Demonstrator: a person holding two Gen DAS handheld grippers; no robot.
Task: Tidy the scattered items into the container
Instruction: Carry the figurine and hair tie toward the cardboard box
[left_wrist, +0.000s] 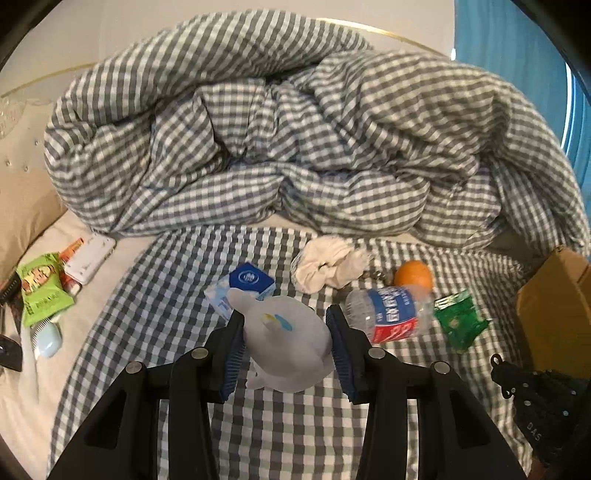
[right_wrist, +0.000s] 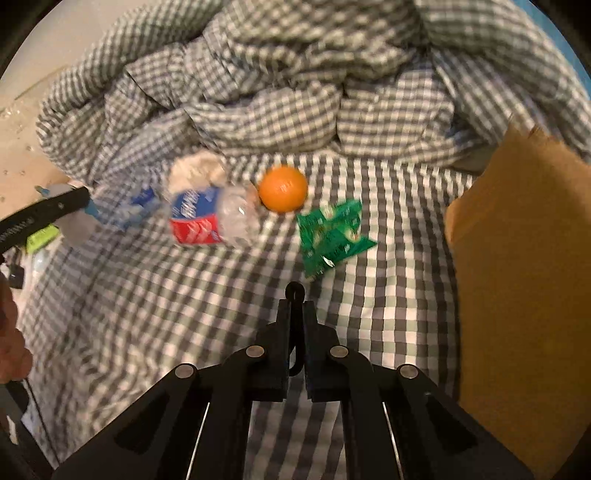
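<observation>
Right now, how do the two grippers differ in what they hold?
The left gripper is spread wide around a bulky grey plush toy; the right gripper is nearly closed on a thin black hook-shaped piece. The left view is sharp, the right view blurred. The left gripper sits by the bottle, the right beside the cardboard box. Both are above the checked sheet.

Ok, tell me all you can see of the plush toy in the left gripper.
The plush toy is pale grey-white, soft and rounded, with a small blue-and-yellow mark on top and a stubby limb low on its left. The left gripper is shut on it, blue pads pressing both flanks, above the checked sheet. Its face is not visible.
</observation>
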